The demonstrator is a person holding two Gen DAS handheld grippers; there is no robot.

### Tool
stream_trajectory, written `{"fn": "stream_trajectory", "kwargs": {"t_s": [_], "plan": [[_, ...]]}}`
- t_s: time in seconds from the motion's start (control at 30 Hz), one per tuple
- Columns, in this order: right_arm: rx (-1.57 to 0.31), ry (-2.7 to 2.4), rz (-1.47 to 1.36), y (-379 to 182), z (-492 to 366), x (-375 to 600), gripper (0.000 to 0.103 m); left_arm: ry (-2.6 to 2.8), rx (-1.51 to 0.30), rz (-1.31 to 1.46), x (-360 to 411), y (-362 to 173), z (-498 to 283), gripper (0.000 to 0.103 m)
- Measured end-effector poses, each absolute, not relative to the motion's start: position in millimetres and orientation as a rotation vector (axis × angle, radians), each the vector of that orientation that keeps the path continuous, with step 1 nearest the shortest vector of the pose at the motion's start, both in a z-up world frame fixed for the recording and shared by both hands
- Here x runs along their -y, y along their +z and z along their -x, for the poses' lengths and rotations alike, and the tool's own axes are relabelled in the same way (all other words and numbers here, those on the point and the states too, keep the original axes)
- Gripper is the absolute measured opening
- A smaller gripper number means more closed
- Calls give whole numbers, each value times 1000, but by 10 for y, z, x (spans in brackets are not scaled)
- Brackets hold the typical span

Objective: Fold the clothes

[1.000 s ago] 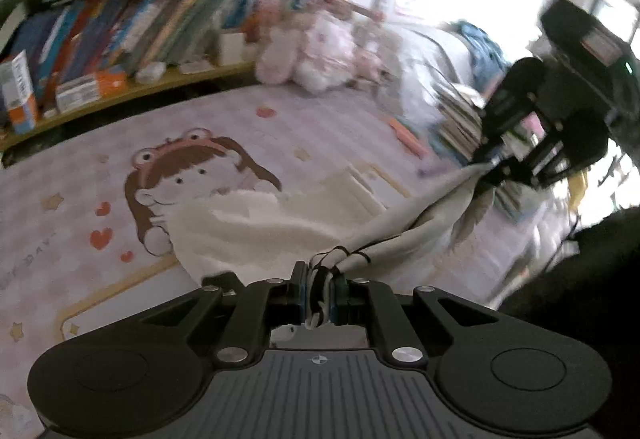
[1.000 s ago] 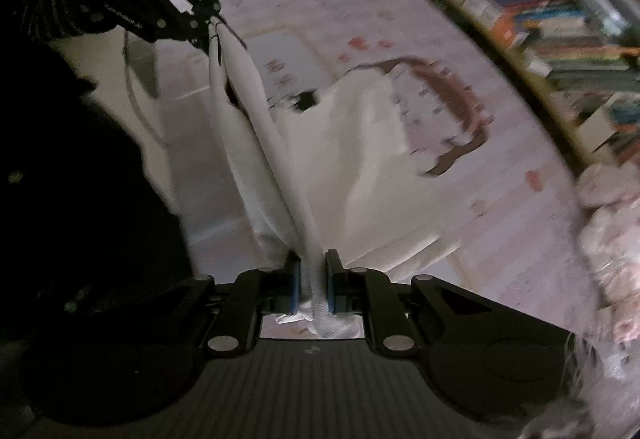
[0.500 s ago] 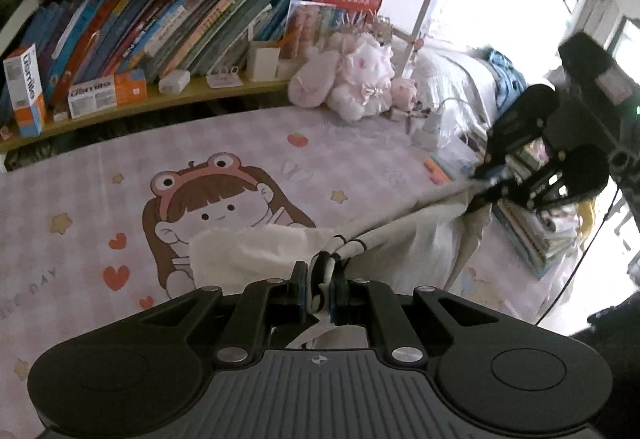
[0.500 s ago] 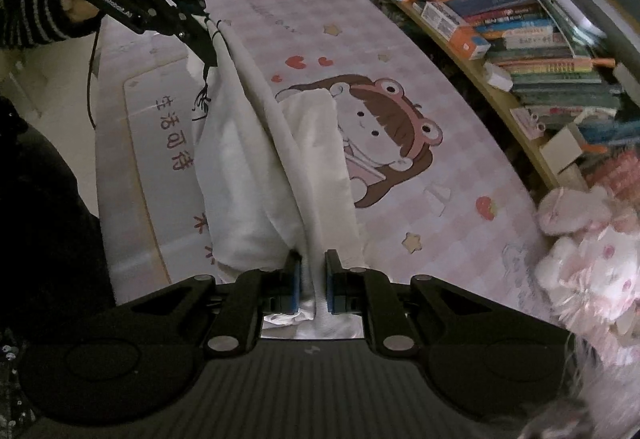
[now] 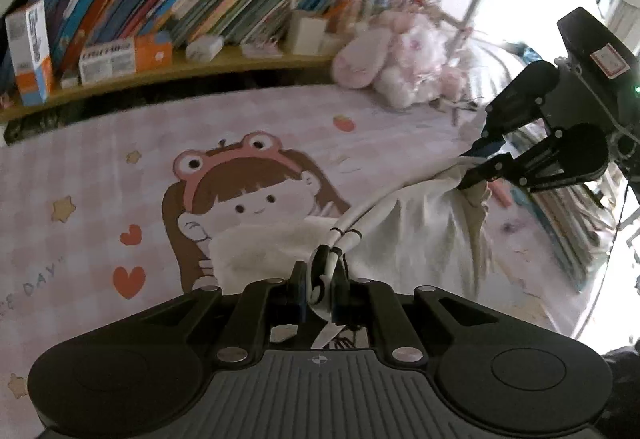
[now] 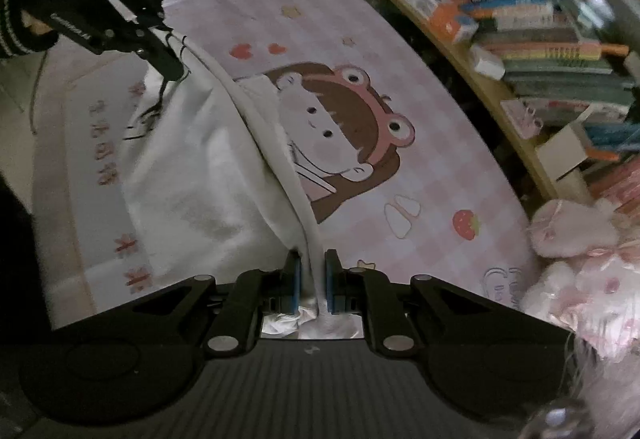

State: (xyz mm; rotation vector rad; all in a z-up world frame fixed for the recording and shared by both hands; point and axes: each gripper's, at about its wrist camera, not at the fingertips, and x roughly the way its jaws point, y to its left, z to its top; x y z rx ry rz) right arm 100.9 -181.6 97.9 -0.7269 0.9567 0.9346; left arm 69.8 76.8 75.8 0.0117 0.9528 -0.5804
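Two sets of jaws clenched on white garment (image 5: 404, 223), its lower part hidden.

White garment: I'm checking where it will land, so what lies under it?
Under the white garment lies the pink cartoon mat; the girl's body is covered.

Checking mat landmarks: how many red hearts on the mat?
2. Both hearts, one smaller, one larger, sit left of the cartoon girl. The white garment may hide more.

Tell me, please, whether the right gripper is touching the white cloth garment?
Touching. In the right wrist view the right gripper has its blue-padded jaws closed on the white cloth garment, whose rolled edge runs between them.
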Motion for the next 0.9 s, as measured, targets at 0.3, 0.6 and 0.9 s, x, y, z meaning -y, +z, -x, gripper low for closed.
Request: {"fn": "stream_trajectory", "kwargs": {"t_s": [0.3, 0.6, 0.9], "plan": [[-1017, 889, 689, 509, -1338, 1722, 19, -516, -986, 5, -829, 444, -989, 19], [-1018, 716, 458, 338, -1514, 2006, 44, -387, -951, 110, -1206, 407, -1073, 63], [-944, 335, -193, 341, -1311, 2726, 57, -229, -830, 415, -1845, 436, -677, 62]]}}
